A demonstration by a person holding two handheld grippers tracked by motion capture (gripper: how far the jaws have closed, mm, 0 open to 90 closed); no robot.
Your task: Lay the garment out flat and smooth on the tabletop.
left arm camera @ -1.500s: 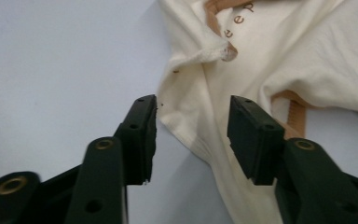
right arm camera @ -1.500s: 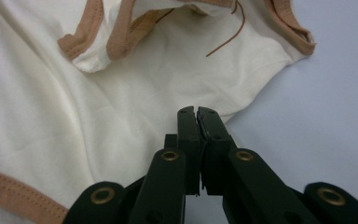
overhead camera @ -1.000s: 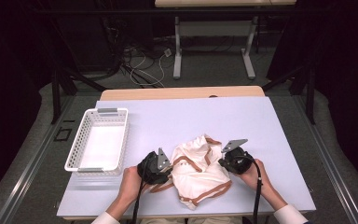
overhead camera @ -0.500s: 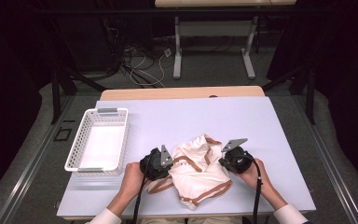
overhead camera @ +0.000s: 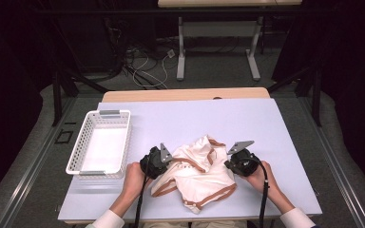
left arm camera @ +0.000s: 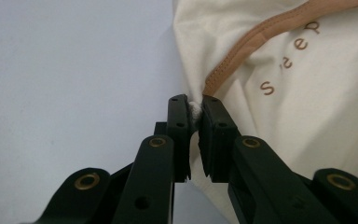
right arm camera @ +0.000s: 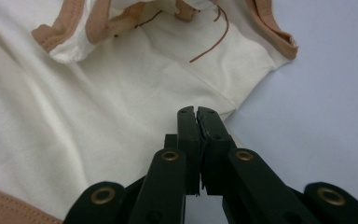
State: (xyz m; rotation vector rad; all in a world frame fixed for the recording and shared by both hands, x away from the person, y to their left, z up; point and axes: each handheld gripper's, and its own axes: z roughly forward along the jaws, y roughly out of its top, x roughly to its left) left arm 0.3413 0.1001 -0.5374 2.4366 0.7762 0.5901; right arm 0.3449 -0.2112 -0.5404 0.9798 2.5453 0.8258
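— Where was the garment [overhead camera: 197, 172]?

— It lay crumpled on the pale table [overhead camera: 190, 118], near the front edge, between the person's two hands. It was cream cloth with tan binding along its edges, and brown lettering showed on it in the left gripper view.

— And the left gripper [left arm camera: 195, 109]?

— Its jaws were pressed together on a small bunch of the cream cloth, just where a tan band ended at the garment's edge. In the high view that gripper sat against the garment's left side, with the left hand [overhead camera: 134, 176] behind it.

— What about the right gripper [right arm camera: 196, 114]?

— Its jaws stood pressed together with almost no gap, their tips over the garment's cream edge where it met the table. I could not tell for certain whether any cloth was caught between them. In the high view it rested at the garment's right side, held by the right hand [overhead camera: 261, 178].

— Anything else on the table?

— A white basket [overhead camera: 89, 124] stood to the left, well apart from the garment.
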